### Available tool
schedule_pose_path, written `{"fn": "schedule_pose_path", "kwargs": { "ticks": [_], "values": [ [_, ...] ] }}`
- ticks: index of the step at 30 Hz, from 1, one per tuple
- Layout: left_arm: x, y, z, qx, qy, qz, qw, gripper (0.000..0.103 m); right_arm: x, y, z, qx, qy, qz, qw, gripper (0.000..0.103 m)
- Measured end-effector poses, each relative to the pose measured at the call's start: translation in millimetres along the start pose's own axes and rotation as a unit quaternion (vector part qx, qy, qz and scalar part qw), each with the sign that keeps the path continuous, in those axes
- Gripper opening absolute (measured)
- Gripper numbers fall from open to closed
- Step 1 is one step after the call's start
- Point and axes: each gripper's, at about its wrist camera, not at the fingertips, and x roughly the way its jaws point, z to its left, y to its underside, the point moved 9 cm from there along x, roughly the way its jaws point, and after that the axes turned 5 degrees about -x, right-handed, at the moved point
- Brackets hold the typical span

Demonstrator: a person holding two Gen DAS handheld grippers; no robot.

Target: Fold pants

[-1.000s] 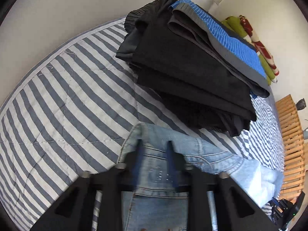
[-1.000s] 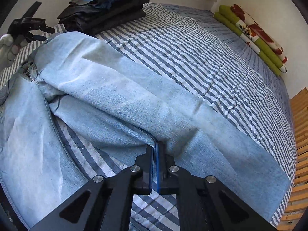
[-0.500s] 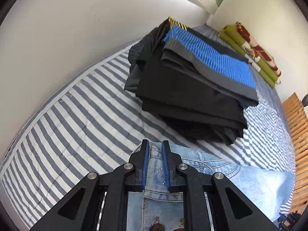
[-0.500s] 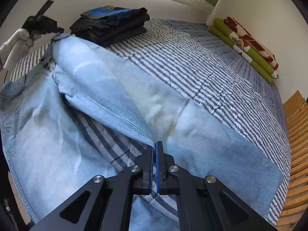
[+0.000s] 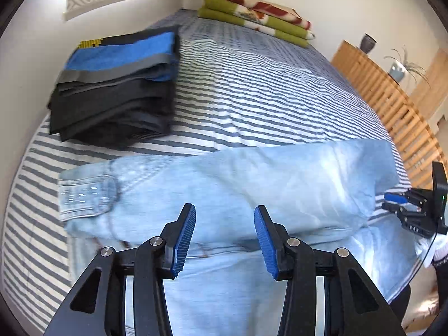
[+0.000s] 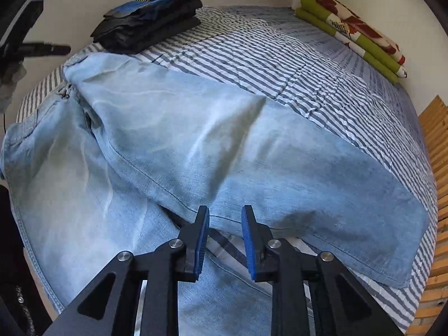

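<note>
Lying across the near side of the striped bed (image 5: 266,84), pale jeans (image 5: 252,179) rest free as the left gripper (image 5: 225,233) and right gripper (image 6: 225,238) open, jaws empty; no writing is legible.

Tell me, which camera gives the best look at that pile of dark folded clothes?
The left wrist view: the pile of dark folded clothes looms large, its blue and grey top layers distinct, though slightly blurred. The right wrist view shows it small, near the bed's far corner.
</note>
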Motion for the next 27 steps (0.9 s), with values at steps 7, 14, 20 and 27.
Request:
{"fn": "schedule_pose_path", "kwargs": {
  "ticks": [7,14,20,27],
  "values": [
    [37,-2,-87,0.066,0.011,0.038,0.9971,0.047,-41,61,-130,0.184,0.026,0.001,0.983,0.031],
    [79,-41,-153,0.082,0.029,0.057,0.9946,0.059,-75,148,-287,0.337,0.101,0.01,0.936,0.048],
    [116,2,-255,0.177,0.084,0.111,0.9744,0.062,-46,204,-351,0.436,0.081,0.035,0.896,0.049],
    [160,68,-302,0.228,0.092,0.182,0.9521,0.062,0,236,-369,0.501,0.063,0.06,0.861,0.049]
  ]
}}
